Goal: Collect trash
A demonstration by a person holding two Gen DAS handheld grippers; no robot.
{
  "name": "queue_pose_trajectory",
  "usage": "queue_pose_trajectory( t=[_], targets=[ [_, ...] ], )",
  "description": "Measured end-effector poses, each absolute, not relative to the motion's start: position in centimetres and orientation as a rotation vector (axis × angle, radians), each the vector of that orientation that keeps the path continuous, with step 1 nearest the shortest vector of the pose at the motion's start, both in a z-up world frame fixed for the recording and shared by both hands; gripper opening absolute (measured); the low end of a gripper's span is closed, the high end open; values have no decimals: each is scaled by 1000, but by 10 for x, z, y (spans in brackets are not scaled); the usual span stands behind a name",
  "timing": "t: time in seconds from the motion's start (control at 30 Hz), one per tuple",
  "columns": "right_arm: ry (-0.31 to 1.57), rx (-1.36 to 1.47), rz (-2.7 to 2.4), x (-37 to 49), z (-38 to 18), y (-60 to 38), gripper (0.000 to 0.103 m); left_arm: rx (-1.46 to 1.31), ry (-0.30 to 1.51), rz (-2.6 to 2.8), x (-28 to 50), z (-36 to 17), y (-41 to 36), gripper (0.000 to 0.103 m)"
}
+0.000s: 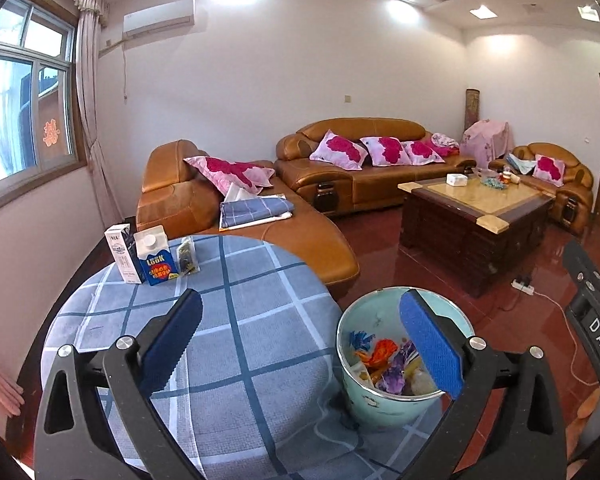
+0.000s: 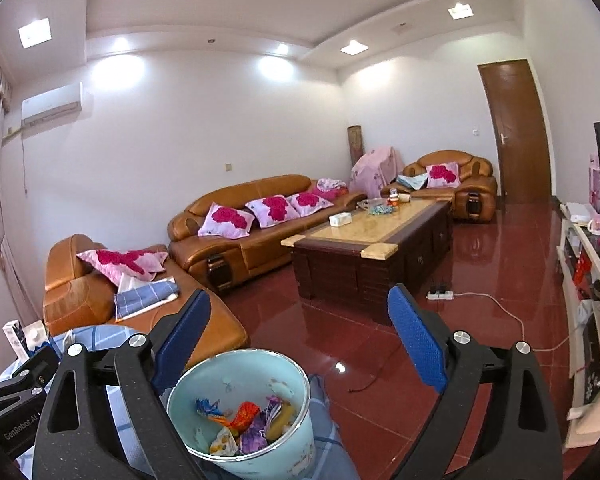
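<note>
Trash bin (image 1: 380, 400) upright at table (image 1: 228, 360) edge, mouth up, wrappers (image 1: 384, 364) inside. Left gripper (image 1: 300, 344) & right gripper (image 2: 300, 340) both wide open, nothing held.

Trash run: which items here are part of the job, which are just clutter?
Job: bin holding wrappers; two cartons and a small packet on the table.
Clutter: sofa, pillows, coffee table, power strip.
</note>
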State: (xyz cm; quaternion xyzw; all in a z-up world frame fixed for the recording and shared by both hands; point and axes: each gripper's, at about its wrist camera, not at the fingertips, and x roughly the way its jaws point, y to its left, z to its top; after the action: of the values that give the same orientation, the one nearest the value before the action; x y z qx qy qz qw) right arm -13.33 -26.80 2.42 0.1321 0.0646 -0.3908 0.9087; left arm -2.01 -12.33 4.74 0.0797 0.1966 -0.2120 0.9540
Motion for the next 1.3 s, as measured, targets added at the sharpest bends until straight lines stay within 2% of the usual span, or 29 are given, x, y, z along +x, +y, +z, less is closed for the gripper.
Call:
queue_pose_trajectory(
  t=[1.3],
  targets=[
    [146,295,-803,-133,17,-272,89,162,405,-429,-20,41,-121,97]
  ],
)
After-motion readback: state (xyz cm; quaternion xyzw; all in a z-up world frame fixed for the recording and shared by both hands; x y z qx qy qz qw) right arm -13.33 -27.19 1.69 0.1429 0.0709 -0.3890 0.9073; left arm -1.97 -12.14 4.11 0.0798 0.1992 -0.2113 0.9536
